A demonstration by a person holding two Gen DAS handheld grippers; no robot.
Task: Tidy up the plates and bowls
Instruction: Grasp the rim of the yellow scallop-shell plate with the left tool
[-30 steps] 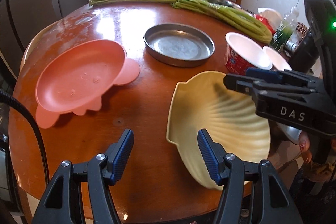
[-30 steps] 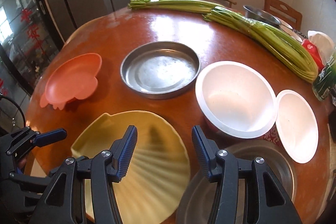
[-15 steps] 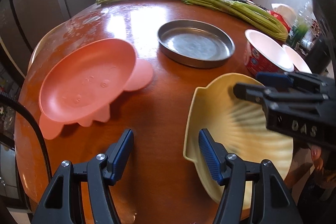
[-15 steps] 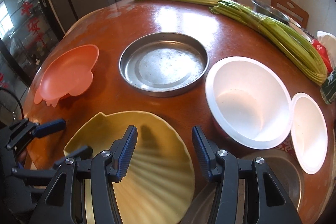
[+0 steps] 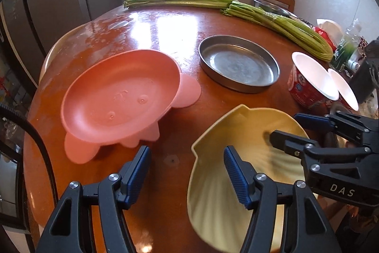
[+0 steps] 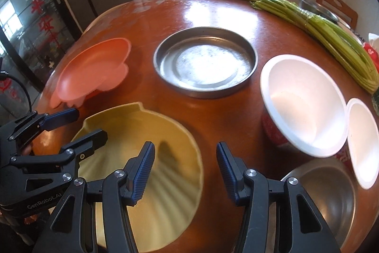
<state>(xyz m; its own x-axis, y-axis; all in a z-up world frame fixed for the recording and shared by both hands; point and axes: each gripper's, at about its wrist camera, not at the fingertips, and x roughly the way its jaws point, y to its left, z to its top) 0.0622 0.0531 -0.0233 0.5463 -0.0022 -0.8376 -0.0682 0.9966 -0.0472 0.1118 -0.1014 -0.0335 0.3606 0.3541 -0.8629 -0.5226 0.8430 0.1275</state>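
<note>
From the left wrist, our left gripper (image 5: 187,167) hangs with jaws spread and empty; the pink crab-shaped plastic plate (image 5: 118,101) lies ahead-left, the yellow shell-shaped plate (image 5: 236,158) just right.

From the right wrist, our right gripper (image 6: 184,170), jaws parted and empty, hovers over that yellow plate (image 6: 151,146), nearer to it.

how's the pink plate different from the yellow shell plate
The pink plate is a smooth oval with rounded tabs around its rim; the yellow shell plate is fan-shaped with ribs. The pink plate lies further in on the table; the yellow one overhangs the near edge. Both are empty, shallow and ungripped.
</note>
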